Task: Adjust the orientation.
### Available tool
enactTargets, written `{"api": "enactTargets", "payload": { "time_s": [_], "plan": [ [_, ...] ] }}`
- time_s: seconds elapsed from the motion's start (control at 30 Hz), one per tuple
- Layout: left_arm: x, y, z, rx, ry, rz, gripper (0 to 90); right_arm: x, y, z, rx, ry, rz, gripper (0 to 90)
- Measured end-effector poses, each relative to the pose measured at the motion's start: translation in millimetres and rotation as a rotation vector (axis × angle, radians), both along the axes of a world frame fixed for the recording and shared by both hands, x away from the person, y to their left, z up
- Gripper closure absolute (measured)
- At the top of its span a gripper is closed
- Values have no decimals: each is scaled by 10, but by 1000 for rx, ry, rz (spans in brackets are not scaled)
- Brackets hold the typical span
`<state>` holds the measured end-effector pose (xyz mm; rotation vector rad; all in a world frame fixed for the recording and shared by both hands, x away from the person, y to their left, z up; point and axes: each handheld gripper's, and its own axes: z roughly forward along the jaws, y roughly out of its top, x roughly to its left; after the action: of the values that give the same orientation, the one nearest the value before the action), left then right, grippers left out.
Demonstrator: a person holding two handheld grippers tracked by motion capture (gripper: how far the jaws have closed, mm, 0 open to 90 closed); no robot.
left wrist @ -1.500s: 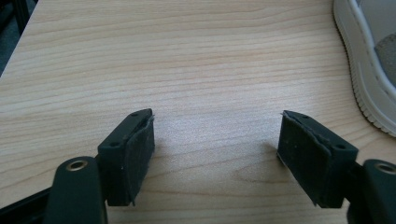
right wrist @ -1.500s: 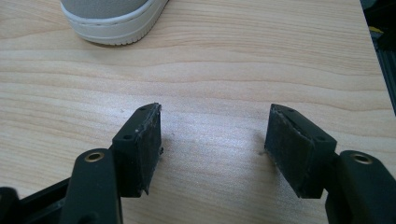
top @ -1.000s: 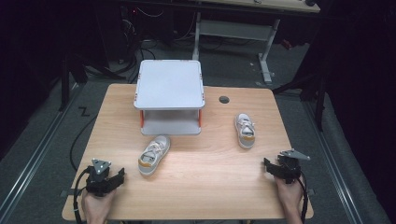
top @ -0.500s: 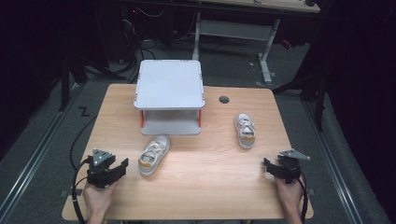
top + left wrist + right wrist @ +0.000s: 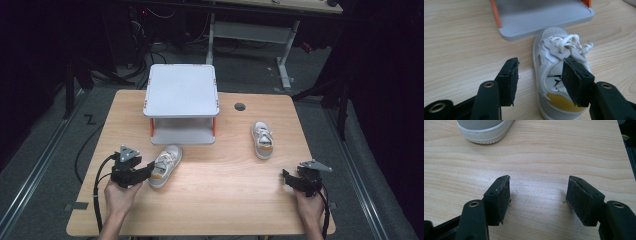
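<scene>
A small white shoe with a yellow heel patch (image 5: 165, 165) lies in front of the grey stand, toe toward it. My left gripper (image 5: 146, 171) hovers at its heel. In the left gripper view the left gripper (image 5: 539, 75) is open, and its jaws have just been closing a little. One jaw is over the table beside the shoe (image 5: 556, 42), the other over its opening, and neither pad presses on it. A second white shoe (image 5: 262, 140) lies right of centre. My right gripper (image 5: 287, 179) rests open near the table's front right, short of that shoe (image 5: 484, 127).
A grey two-level stand with orange posts (image 5: 182, 90) sits at the back middle of the wooden table (image 5: 225, 200); its lower shelf (image 5: 536, 15) is just beyond the left shoe. A round cable hole (image 5: 240, 106) lies to its right. Dark floor surrounds the table.
My left gripper has lifted and moved forward and to the right, up to the heel of the left shoe. The right gripper and both shoes have stayed put.
</scene>
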<state>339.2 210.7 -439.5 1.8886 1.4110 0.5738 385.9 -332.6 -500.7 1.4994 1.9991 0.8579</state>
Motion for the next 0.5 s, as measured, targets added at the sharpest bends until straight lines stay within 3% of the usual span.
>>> {"api": "enactTargets", "payload": {
  "time_s": [0.33, 0.37, 0.5],
  "plan": [
    [141, -114, -112, 48, 58, -42, 467, 0, 0, 0, 0, 0, 0, 356],
    [173, -136, -150, 69, 72, -51, 469, -1, 1, 0, 0, 0, 0, 356],
    [204, -161, -176, 54, 70, -58, 528, -2, 1, 0, 0, 0, 0, 357]
  ]
}}
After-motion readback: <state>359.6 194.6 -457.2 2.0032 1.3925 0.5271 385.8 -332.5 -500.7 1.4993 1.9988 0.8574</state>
